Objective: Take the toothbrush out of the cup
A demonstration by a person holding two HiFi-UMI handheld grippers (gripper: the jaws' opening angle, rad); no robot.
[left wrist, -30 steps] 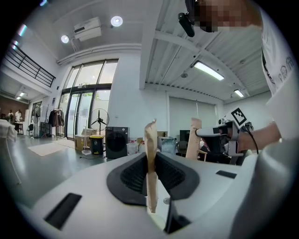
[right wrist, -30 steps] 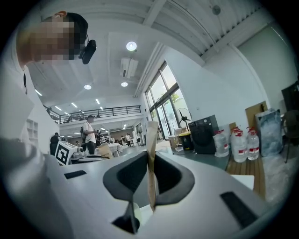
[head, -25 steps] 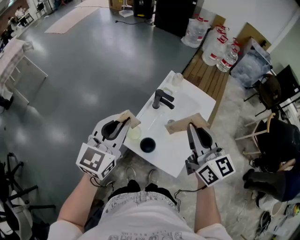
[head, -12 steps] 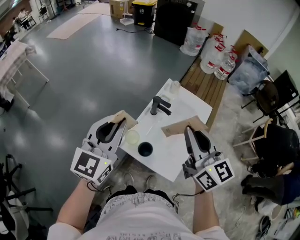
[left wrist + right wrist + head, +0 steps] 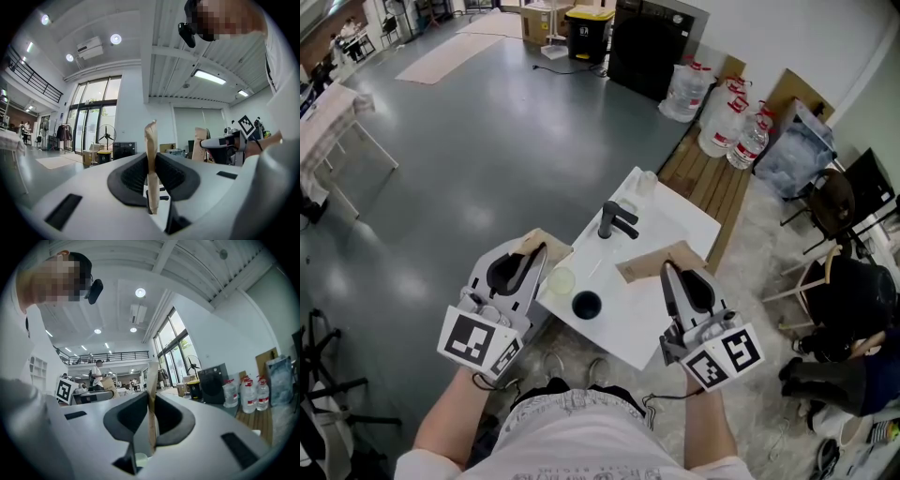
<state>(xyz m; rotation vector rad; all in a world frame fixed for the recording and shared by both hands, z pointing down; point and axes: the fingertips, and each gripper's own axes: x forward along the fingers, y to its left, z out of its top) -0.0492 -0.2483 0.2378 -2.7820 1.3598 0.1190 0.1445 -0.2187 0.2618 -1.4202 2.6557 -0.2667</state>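
Note:
From the head view I look down on a small white sink counter [image 5: 630, 319] with a black faucet [image 5: 614, 222]. Near its front edge sits a black round thing [image 5: 586, 304] that looks like a cup seen from above, with a pale translucent cup [image 5: 561, 279] beside it. I cannot make out a toothbrush. My left gripper [image 5: 553, 246] hovers over the counter's left edge and my right gripper [image 5: 656, 258] over its right side, both well above it. In each gripper view the tan fingers [image 5: 151, 164] [image 5: 151, 413] stand pressed together with nothing between them.
A clear cup [image 5: 647, 181] stands at the counter's far end. Beyond it lie a wooden pallet [image 5: 712, 169], water jugs [image 5: 722, 131] and a black cabinet [image 5: 652, 33]. Chairs and bags [image 5: 839, 206] crowd the right side. Grey floor [image 5: 469, 141] spreads to the left.
Both grippers have risen a little. The counter beneath them looks slightly smaller and has slid toward the frame's middle. The jaws look the same.

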